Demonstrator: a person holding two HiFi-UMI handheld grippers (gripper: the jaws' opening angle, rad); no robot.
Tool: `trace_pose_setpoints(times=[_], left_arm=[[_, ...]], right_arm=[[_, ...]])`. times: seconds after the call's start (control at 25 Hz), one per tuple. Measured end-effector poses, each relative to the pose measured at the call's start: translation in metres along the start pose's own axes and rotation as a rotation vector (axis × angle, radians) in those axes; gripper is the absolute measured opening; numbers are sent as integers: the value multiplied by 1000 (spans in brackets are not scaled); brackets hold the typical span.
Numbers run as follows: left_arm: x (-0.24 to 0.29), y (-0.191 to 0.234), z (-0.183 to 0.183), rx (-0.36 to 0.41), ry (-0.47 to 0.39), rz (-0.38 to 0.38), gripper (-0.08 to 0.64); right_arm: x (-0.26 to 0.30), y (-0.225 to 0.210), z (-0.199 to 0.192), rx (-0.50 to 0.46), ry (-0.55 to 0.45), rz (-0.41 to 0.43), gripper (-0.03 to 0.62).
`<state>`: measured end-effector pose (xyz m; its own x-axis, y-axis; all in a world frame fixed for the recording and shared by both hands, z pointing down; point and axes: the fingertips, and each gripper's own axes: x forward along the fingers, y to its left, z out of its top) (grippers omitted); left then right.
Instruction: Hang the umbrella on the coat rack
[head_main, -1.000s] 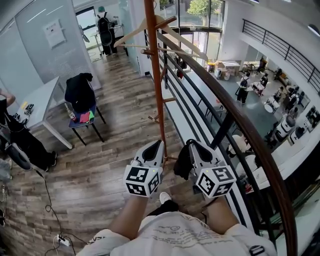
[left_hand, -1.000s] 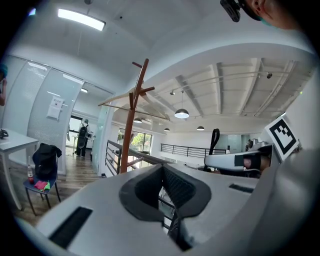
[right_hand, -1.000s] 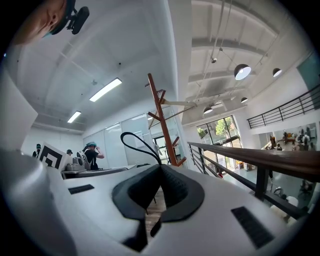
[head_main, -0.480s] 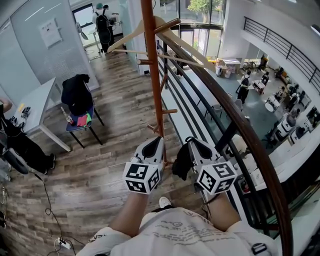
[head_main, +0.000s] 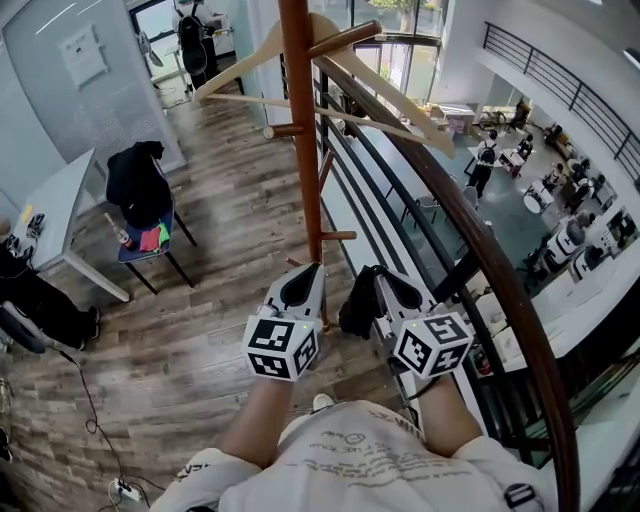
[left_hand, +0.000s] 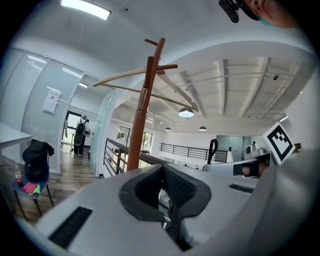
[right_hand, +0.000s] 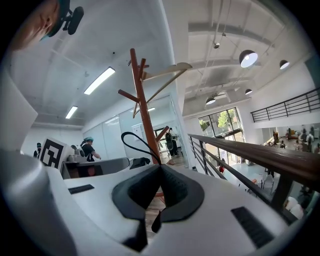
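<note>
Wooden floor (head_main: 220, 230) bears coat rack (head_main: 300, 130) with hanger (head_main: 240, 65), chair (head_main: 128, 255) holding jacket (head_main: 135, 180).

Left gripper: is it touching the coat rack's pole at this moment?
Apart. The left gripper view shows the coat rack's pole standing beyond and to the left of the left gripper, with open space between them.

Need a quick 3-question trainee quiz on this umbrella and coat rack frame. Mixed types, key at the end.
1. True or false: the umbrella already hangs on the coat rack.
2. What hangs from the rack's upper pegs? A) wooden hanger B) raincoat C) backpack
3. Fill in: the black jacket is draped over a ____.
Key: 1 false, it is at the right gripper; 2 A; 3 chair.
</note>
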<state>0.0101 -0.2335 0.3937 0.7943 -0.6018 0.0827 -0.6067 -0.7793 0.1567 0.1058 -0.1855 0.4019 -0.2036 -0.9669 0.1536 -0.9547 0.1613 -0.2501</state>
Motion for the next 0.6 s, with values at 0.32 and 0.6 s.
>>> trace_pose_setpoints(times=[0.32,0.6], left_arm=[[18,10,-6,-9,30,33,6],[25,20,-3,-5,43,111,6]], right_arm=[[29,-21,1,47,38,31,5],[60,-32,-12,65,111,103,5]])
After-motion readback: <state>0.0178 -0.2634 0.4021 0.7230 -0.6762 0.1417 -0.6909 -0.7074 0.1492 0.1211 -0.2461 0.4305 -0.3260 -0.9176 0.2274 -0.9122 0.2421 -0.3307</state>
